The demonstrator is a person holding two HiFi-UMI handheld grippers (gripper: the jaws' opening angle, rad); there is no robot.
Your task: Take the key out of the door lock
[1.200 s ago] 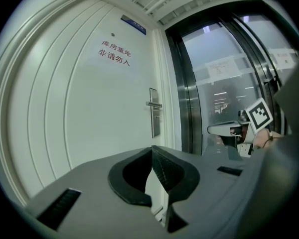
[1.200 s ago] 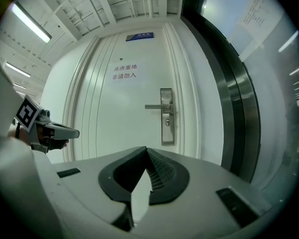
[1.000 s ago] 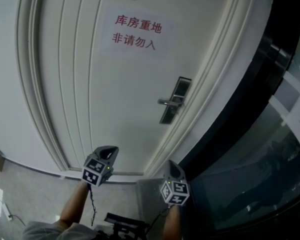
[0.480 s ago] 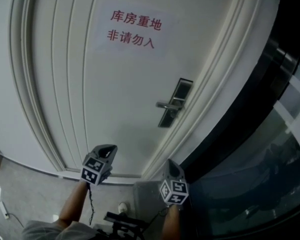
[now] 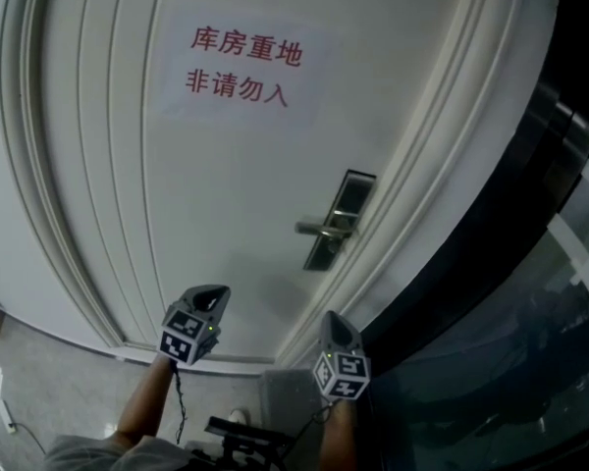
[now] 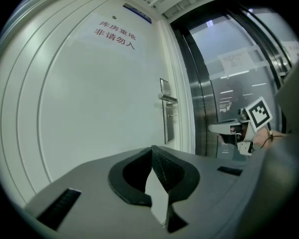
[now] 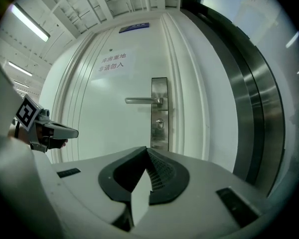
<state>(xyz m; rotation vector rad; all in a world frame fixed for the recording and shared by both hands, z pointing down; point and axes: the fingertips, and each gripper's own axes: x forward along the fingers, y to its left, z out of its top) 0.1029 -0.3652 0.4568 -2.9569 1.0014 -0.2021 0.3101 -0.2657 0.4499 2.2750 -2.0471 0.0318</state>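
Key (image 7: 160, 124) sits in lock (image 7: 159, 139) under handle (image 7: 139, 100). Left claw (image 5: 212, 298) and right claw (image 5: 333, 322), both closed and empty, aim level for straight withdrawal.

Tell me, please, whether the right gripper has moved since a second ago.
Yes. In the head view the right gripper has closed in on the door handle; the gap between them is smaller.

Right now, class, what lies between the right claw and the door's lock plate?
Nothing: in the right gripper view, only open air separates the shut right claw from the lock plate on the white door.
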